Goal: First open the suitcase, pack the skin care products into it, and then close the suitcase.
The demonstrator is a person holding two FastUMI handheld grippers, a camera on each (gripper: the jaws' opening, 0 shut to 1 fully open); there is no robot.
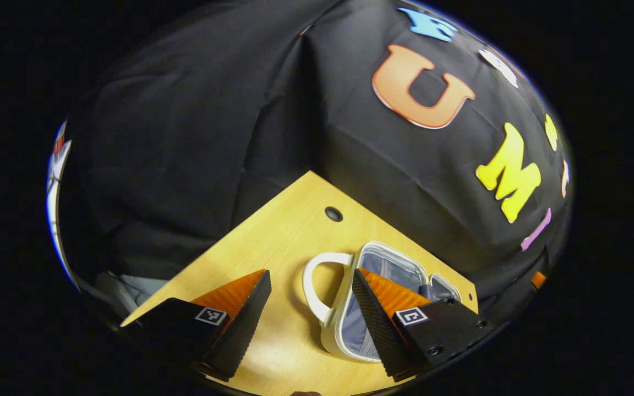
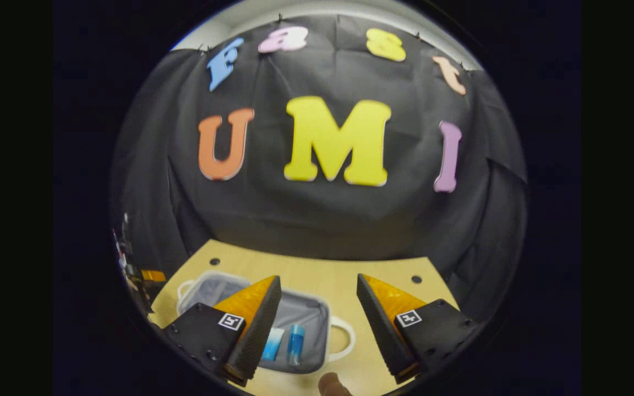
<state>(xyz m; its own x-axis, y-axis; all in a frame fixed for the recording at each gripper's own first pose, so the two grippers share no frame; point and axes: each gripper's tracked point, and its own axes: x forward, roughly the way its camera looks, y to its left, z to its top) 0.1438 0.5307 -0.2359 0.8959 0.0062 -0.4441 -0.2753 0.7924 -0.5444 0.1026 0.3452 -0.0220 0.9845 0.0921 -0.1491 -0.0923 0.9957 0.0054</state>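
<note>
A small white suitcase with grey lining lies open on the yellow table, both halves flat. In the left gripper view its looped handle shows between my fingers, and my left gripper hangs open above it, holding nothing. In the right gripper view the suitcase lies low and left. A blue tube and a small blue bottle rest side by side in the half nearest the handle. My right gripper is open and empty above that half.
The wooden table meets the black cloth wall on two sides and has small round holes near its back corners. A small brown rounded thing pokes in at the bottom edge; I cannot tell what it is.
</note>
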